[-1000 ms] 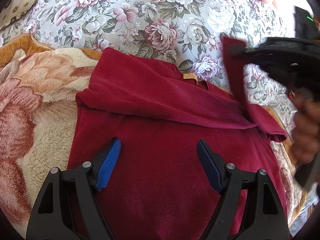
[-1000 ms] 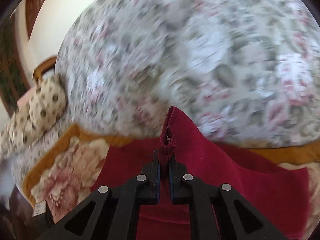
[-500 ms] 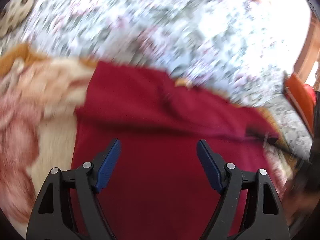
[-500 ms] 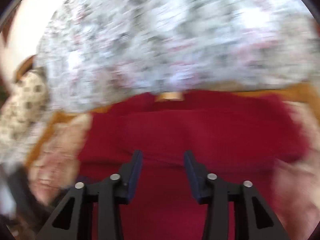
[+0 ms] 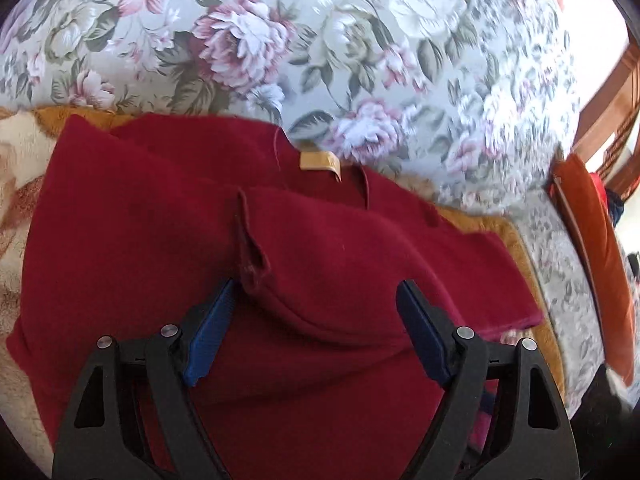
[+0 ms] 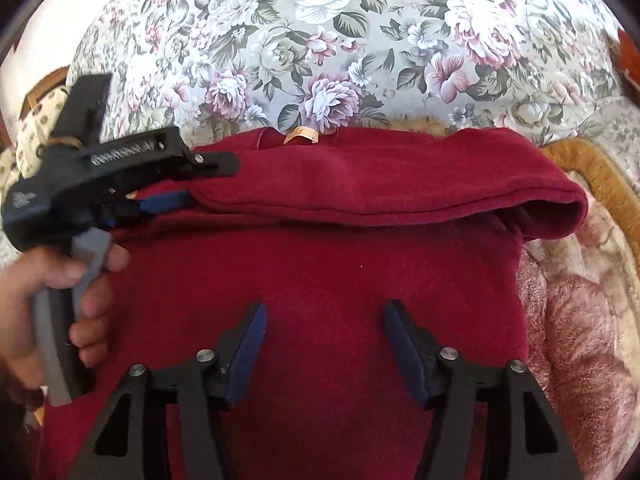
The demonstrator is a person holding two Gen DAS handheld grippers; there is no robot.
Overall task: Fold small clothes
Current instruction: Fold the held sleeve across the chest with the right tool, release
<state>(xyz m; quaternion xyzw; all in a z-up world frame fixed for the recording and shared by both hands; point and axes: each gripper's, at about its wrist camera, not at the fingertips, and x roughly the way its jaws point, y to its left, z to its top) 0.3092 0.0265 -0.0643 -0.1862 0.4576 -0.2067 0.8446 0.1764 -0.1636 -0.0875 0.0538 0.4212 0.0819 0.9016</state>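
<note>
A dark red knit top (image 5: pixel 132 240) lies on a plush blanket (image 5: pixel 12 168), with a tan neck label (image 5: pixel 320 161). Both sleeves are folded across the chest. In the left wrist view my left gripper (image 5: pixel 316 316) is open, and the cuff of the folded sleeve (image 5: pixel 250 248) lies just ahead of its left pad. In the right wrist view my right gripper (image 6: pixel 324 344) is open and empty above the red body (image 6: pixel 320 272). My left gripper also shows there at the left (image 6: pixel 188 196), its jaws either side of the sleeve end.
A grey floral bedspread (image 5: pixel 248 40) lies beyond the top in both views. An orange cushion (image 5: pixel 588 248) and wooden furniture (image 5: pixel 612 108) stand at the right of the left wrist view. A spotted pillow (image 6: pixel 28 140) is at the far left of the right wrist view.
My right gripper let go of the sleeve, which now lies folded across the chest, and pulled back open. My left gripper moved forward to the sleeve's cuff.
</note>
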